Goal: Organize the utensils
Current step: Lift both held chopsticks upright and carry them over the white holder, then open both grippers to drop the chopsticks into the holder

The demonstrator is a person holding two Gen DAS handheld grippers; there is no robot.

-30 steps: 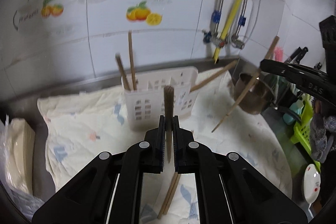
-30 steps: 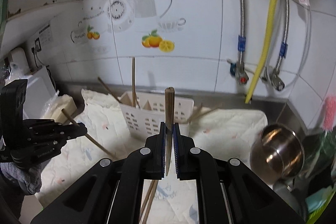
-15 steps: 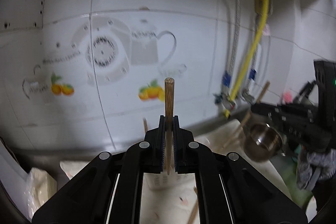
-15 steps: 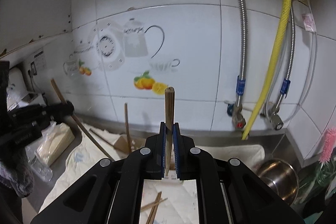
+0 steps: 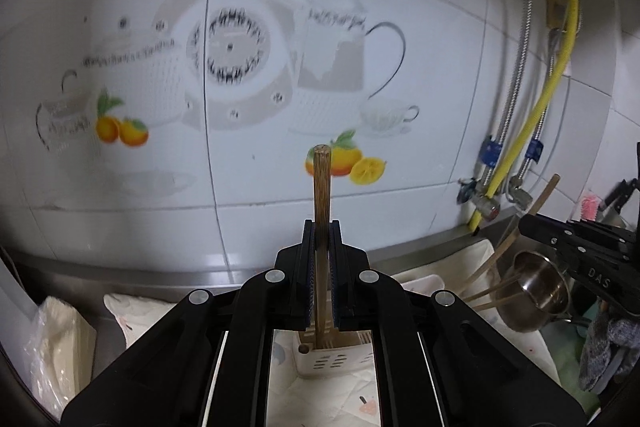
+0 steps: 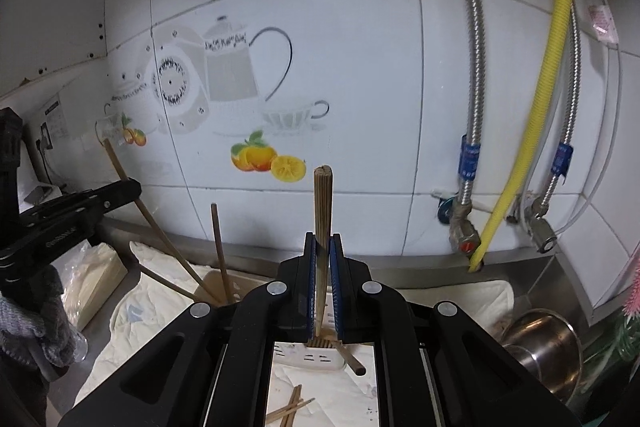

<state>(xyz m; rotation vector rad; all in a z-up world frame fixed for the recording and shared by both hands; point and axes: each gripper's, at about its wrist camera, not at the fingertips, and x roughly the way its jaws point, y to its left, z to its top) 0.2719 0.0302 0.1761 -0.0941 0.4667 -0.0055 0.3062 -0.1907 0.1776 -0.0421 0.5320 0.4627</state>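
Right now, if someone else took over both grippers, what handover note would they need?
Left gripper: shut on a chopstick, held upright above the white utensil basket.
Right gripper: shut on another chopstick, also upright over the basket.
Done: several chopsticks already stand or lean in the basket.
Left: lower both held chopsticks into a compartment, then collect the loose chopsticks lying on the cloth in front of the basket.

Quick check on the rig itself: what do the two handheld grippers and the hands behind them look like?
Both are matte black plastic: the left gripper and right gripper have silver pivot bolts and blue ribbed pads. White lettering marks the right gripper's side. A grey knit glove covers the left hand.
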